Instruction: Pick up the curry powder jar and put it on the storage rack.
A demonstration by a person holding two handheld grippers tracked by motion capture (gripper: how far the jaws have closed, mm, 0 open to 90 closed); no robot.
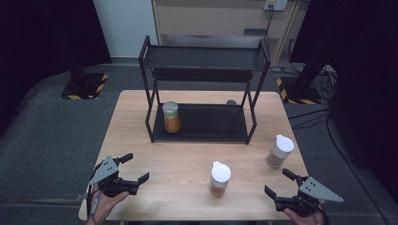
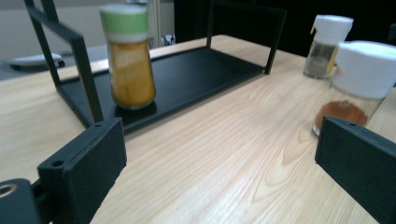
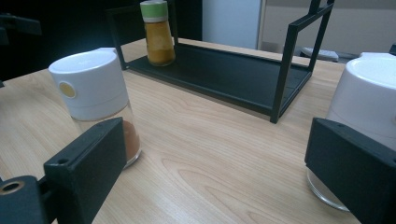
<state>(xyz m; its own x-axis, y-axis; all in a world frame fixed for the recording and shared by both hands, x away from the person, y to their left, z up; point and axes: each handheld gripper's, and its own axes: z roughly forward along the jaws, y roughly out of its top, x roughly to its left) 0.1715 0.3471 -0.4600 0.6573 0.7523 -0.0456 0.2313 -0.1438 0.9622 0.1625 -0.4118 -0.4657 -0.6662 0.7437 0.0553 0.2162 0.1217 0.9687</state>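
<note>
Table (image 1: pixel 187 154): light wood, with a black two-tier rack (image 1: pixel 204 89) standing toward its far side
Green-capped jar (image 1: pixel 171 117): upright on the left end of the rack's lower shelf, filled with orange-yellow powder; it also stands at the upper left in the left gripper view (image 2: pixel 127 56)
Brown-spice jar (image 1: pixel 220 178): white cap, upright on the bare tabletop in front of the rack, between the two grippers
Grey-spice jar (image 1: pixel 280 151): white cap, upright on the table near the right edge, just beyond the right gripper; its contents look dark grey, though the picture is too dim to be sure
Small object behind the rack (image 1: pixel 231 101): only a rounded top is visible, cannot tell what it is
Left gripper (image 1: pixel 131 168): held in a hand (image 1: pixel 107 201) at the near left corner, jaws spread wide with nothing between them
Right gripper (image 1: pixel 280 183): held at the near right corner, jaws likewise spread apart and empty, apart from both white-capped jars
</note>
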